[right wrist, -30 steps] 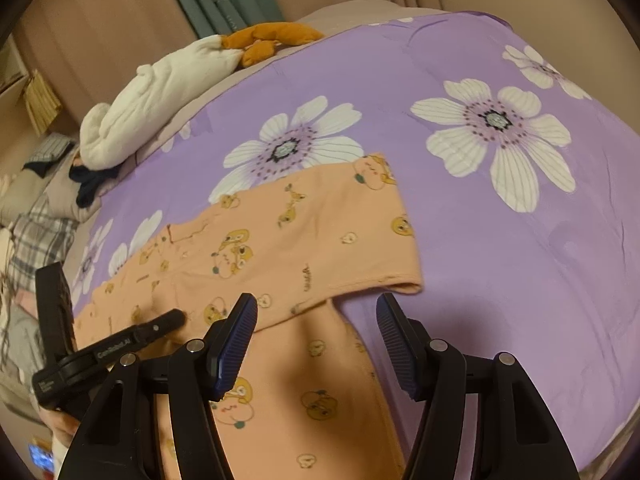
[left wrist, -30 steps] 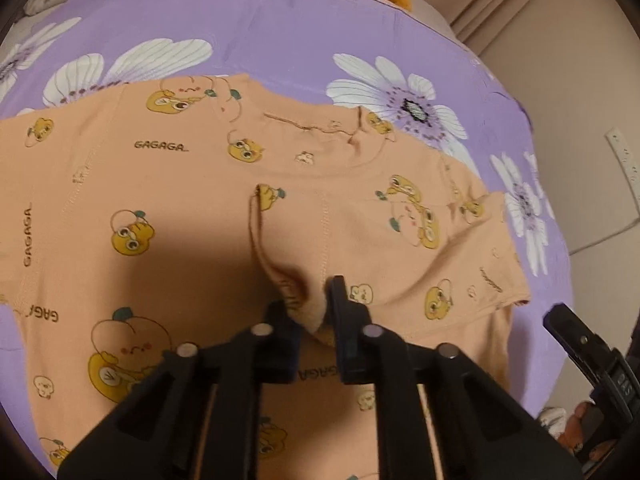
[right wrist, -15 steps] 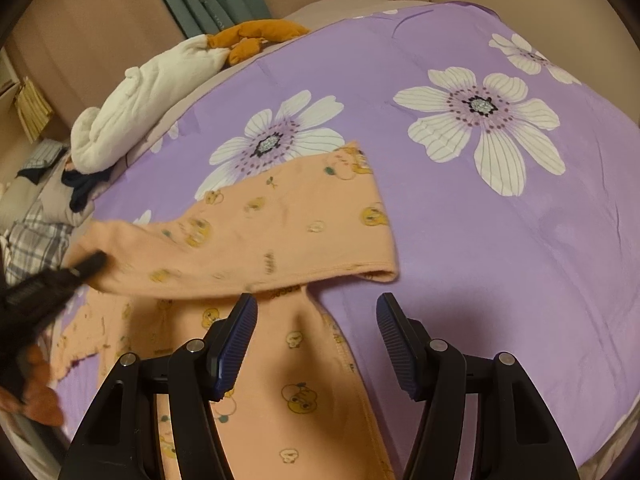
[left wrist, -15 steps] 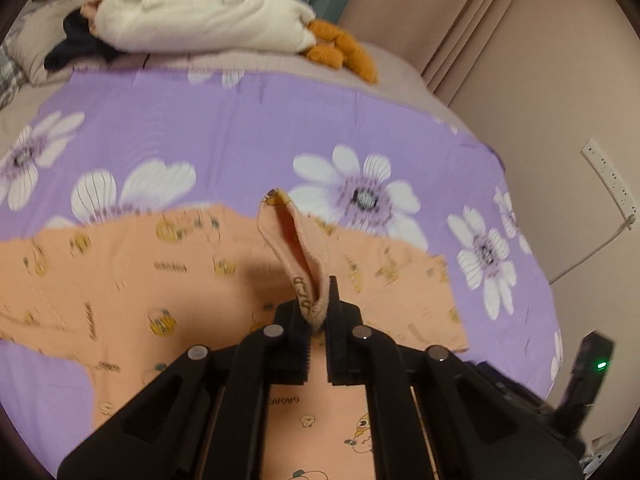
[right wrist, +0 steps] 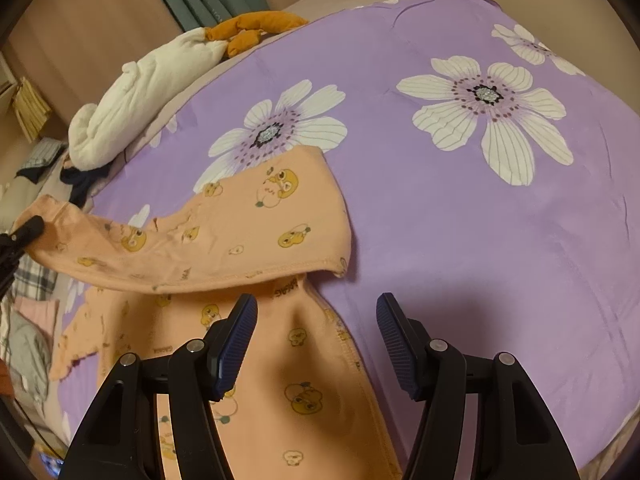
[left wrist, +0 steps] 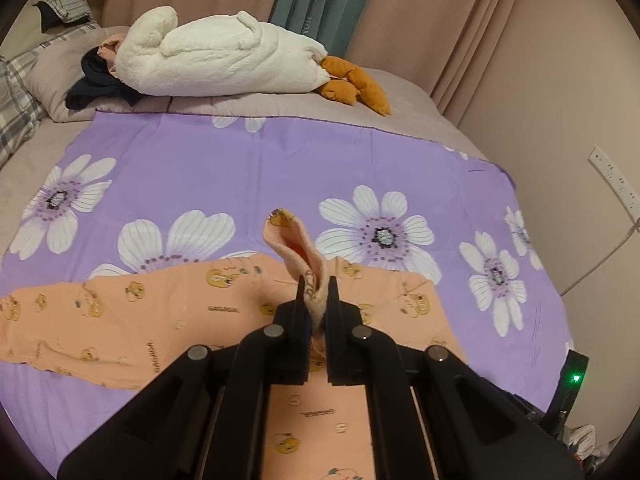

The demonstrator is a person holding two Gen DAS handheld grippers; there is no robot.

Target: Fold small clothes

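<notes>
A small orange garment with cartoon prints [left wrist: 132, 312] lies spread on a purple flowered sheet [left wrist: 240, 168]. My left gripper [left wrist: 316, 304] is shut on a pinched fold of the garment and holds it lifted above the sheet. In the right wrist view the garment [right wrist: 248, 224] rises to the left toward the left gripper's fingertip [right wrist: 30, 226]. My right gripper [right wrist: 316, 332] is open and empty, just above the garment's lower part and its right edge.
A white plush toy with orange feet [left wrist: 224, 60] lies at the head of the bed beside dark clothes [left wrist: 100, 88] and a plaid pillow [left wrist: 16, 108]. A wall with a socket strip [left wrist: 612, 184] is on the right. More clothes [right wrist: 24, 340] lie off the bed's left.
My left gripper has lifted the pinched fold up off the sheet, pulling the garment's upper part into a raised ridge. My right gripper has stayed open, nearly in place.
</notes>
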